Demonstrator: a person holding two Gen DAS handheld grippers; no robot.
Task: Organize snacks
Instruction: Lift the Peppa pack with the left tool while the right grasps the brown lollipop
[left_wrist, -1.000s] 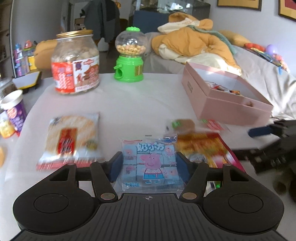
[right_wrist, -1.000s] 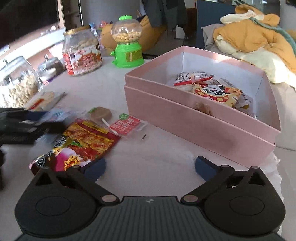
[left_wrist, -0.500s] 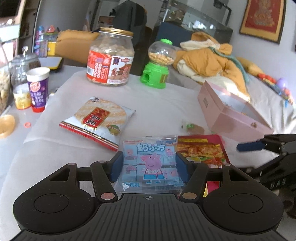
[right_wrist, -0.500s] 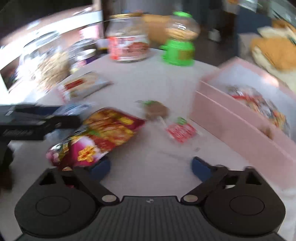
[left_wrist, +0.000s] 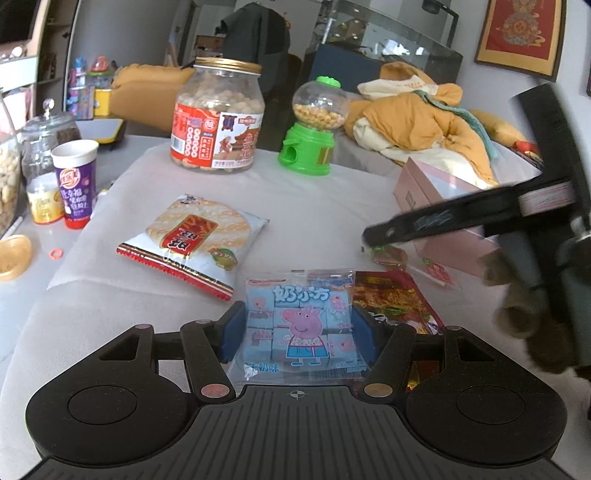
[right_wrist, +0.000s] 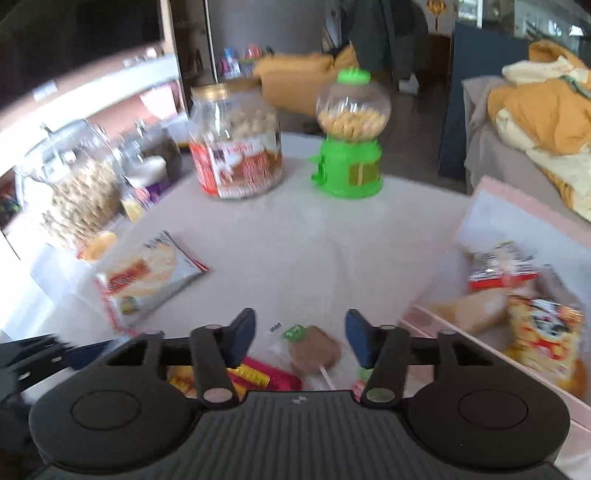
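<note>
— Largest item?
— Table, covered in pale cloth, carrying everything below.

— Next?
— Pink box, open, at the right edge of the table. Inside: several snack packets, blurred.

— Jars?
— Big jar with gold lid, upright at the far side, full of pale round snacks. Beside it, green candy dispenser, upright. Glass jars on the left margin, blurred.

— Loose packets?
— Rice cracker packet, flat on the cloth, left of centre. Red snack bag, flat, just beside the blue packet. Purple cup, upright near the left edge.

— Left gripper?
— Left gripper, clamped on blue cartoon-pig packet, one blue pad against each side. Packet held near the front of the table; touching the cloth or lifted, cannot tell.

— Right gripper?
— Right gripper, fingers spread apart, holding nothing. Hovers over wrapped lollipop, which lies on the cloth between the pads, just beside the pink box. Contact with the wrapper: cannot tell.

— Smallest?
— Small orange ring, on the bare table, left of the cloth.
</note>
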